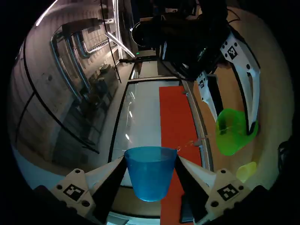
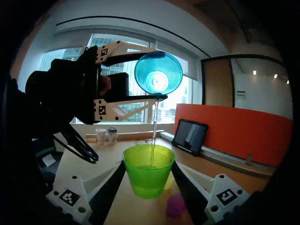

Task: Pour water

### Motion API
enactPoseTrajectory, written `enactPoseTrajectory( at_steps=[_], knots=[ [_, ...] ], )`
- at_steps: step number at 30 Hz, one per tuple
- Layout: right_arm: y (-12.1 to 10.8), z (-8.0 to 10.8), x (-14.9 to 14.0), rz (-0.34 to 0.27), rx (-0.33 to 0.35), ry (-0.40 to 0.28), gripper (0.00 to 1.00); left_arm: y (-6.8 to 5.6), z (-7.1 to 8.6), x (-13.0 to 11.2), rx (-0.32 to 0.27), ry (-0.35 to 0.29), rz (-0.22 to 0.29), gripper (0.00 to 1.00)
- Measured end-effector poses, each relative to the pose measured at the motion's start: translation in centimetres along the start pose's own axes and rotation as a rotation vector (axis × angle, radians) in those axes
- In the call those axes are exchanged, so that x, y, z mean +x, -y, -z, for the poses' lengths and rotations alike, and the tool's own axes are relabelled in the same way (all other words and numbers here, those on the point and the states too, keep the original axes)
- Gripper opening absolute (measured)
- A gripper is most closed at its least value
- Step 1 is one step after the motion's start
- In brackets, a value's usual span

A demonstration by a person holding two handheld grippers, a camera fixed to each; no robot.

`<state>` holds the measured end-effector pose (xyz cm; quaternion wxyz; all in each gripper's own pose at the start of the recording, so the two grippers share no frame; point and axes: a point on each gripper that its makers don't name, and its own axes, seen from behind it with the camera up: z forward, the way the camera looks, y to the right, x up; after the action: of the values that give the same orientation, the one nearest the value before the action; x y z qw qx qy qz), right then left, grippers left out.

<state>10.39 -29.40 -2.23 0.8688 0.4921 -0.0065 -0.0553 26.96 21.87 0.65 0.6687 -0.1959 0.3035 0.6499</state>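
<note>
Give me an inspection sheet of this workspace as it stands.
Surface: light wooden table.
Job's things: blue cup tipped over, water stream falling into the green cup, which is partly filled.
Clutter: purple cup, yellow cup, tablet, two small containers by the window.
Grippers: left gripper shut on the blue cup; right gripper shut on the green cup.
Cables: black cables hanging below the left gripper.
Surroundings: window, orange partition.

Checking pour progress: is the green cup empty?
No, the green cup holds some water, and a stream from the tilted blue cup falls into it.
</note>
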Motion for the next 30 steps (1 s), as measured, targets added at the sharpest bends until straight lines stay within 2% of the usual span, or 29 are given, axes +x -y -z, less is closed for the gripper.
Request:
enactPoseTrajectory(
  at_steps=[12, 21, 24, 27, 30],
  knots=[
    [-0.3, 0.2, 0.0, -0.009, -0.008, -0.009, 0.90, -0.3, 0.1, 0.7, 0.011, -0.013, -0.091, 0.87],
    [-0.6, 0.3, 0.1, -0.010, -0.012, -0.013, 0.90, -0.3, 0.1, 1.0, 0.017, -0.016, -0.097, 0.87],
    [-0.7, 0.3, 0.1, -0.009, -0.013, -0.013, 0.90, -0.3, 0.0, 0.9, 0.017, -0.017, -0.085, 0.87],
    [-0.7, 0.4, 0.2, -0.010, -0.016, -0.015, 0.90, -0.4, -0.1, 0.7, 0.014, -0.015, -0.046, 0.87],
    [-0.7, 0.4, 0.3, -0.012, -0.016, -0.017, 0.90, -0.3, -0.2, 0.4, 0.011, -0.012, 0.016, 0.87]
  ],
)
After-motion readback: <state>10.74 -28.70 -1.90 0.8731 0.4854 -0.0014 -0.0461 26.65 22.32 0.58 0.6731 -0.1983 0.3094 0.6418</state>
